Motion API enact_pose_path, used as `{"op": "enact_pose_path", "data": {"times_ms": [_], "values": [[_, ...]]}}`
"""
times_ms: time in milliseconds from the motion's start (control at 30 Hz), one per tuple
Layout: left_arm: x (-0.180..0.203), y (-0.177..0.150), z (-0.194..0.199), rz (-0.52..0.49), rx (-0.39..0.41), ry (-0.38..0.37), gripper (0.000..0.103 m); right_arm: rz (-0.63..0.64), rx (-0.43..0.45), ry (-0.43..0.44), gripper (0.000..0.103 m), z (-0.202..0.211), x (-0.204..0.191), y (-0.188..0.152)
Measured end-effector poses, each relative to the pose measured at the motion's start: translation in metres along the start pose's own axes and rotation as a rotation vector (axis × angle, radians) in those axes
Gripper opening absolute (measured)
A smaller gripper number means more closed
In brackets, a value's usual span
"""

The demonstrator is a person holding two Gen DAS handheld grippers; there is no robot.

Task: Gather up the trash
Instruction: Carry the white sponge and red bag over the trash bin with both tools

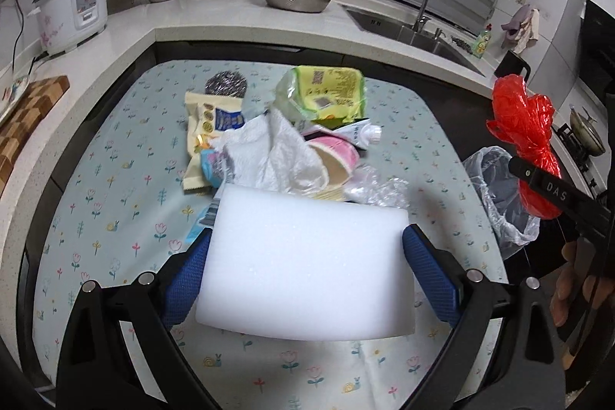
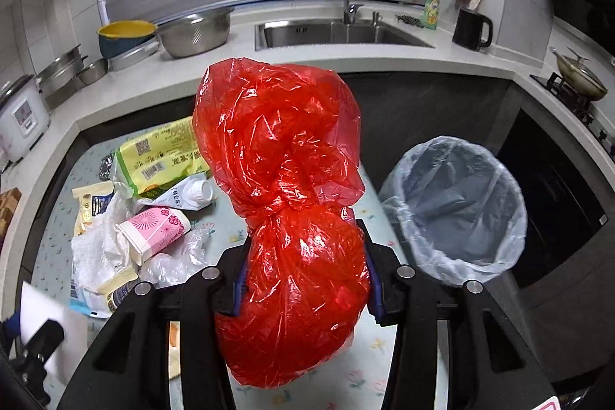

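Red bag point(image 2: 284, 218) clamped in right gripper point(image 2: 303, 271) jaws, pinched just below its knotted waist, held up off the desk point(image 2: 226, 229). Thin crinkly film, looks light, soft, slippery; waist knot likely the best hold, loose lobes would slide out. White foam block point(image 1: 307, 264) gripped between left gripper point(image 1: 307, 268) jaws by its two short sides, also off the desk. Looks featherlight, squashy, probably dents under a hard squeeze; side grip fine.

Lined bin point(image 2: 461, 206) just right of the desk edge, mouth open, apparently nothing inside, path from red bag to it clear. Rest of trash heaped mid-desk: green packet point(image 1: 326, 95), yellow wrapper point(image 1: 211, 125), crumpled paper towel point(image 1: 276, 152), pink cup point(image 2: 153, 229) on its side, tube point(image 1: 365, 133), clear film point(image 1: 380, 191). Overlapping, so single picks likely to drag neighbours. Steel scourer point(image 1: 225, 83) behind the heap. Both grippers close together; risk of bumping on the way to the bin.
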State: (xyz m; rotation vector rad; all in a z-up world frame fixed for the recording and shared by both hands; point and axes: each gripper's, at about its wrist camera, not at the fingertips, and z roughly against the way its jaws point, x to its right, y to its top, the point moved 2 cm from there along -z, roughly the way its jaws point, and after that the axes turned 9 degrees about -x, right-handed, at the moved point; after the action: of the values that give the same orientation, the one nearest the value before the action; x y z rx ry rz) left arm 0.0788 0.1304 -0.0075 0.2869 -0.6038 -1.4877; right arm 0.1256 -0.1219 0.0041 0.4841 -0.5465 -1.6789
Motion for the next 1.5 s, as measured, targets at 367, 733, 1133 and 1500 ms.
{"op": "enact_pose_path", "data": {"times_ms": [367, 733, 1133, 1500], "values": [[0.147, 0.039, 0.002, -0.224, 0.068, -0.154, 0.092, -0.132, 0.055, -0.109, 0.044, 0.038, 0.099, -0.011], [0.285, 0.059, -0.066, -0.403, 0.012, -0.308, 0.092, -0.283, 0.022, -0.236, 0.044, 0.014, 0.202, -0.018], [0.358, 0.066, -0.170, -0.433, -0.151, -0.417, 0.095, -0.394, -0.040, -0.284, 0.044, -0.042, 0.257, -0.017], [0.362, 0.074, -0.192, -0.403, -0.180, -0.425, 0.096, -0.402, -0.060, -0.277, 0.045, -0.068, 0.266, -0.007]]}}
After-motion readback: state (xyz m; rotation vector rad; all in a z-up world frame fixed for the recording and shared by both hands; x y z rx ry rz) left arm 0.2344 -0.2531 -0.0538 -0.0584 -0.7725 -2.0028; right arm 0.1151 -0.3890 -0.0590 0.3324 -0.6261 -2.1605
